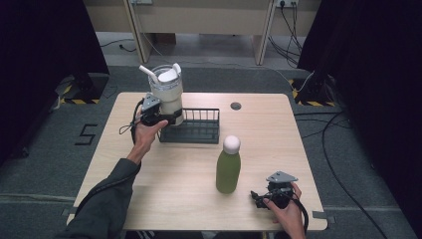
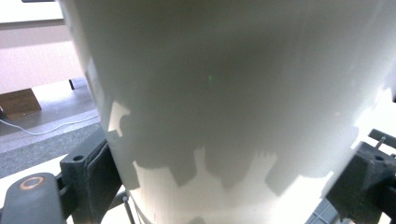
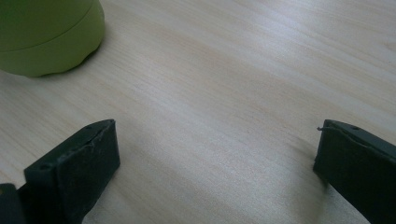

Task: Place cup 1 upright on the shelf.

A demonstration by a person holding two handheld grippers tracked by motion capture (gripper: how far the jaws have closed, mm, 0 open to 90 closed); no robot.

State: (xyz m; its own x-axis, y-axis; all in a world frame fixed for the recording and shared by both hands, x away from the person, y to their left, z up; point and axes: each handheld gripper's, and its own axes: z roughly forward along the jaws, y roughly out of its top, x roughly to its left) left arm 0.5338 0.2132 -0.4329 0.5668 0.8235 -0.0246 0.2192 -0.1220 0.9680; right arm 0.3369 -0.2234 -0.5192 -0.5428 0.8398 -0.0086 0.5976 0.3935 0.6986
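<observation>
1. Closest to my left gripper's camera was the white tumbler (image 2: 224, 93), its wall pressed between the two black jaws, so my left gripper (image 1: 171, 118) was clamped on it.
2. From the high view, that tumbler (image 1: 166, 92) stood upright at the left end of the black wire rack (image 1: 199, 130), near the far left part of the table (image 1: 174, 184); whether its base sat inside the rack or hung just above it, I could not tell.
3. I judged the step in hand to be moving the tumbler at the rack, either setting it in or lifting it out; the next move called for keeping it upright and clearing the rack's wires.
4. Inside the tumbler I saw a white straw and a white lid piece at the rim; the rest of the rack held nothing I could make out.
5. My right gripper (image 1: 263, 197) rested low at the near right edge, jaws spread wide over bare wood and holding nothing.
6. Just left of it stood a green bottle (image 1: 228, 169) with a white cap, upright, well apart from the rack.
</observation>
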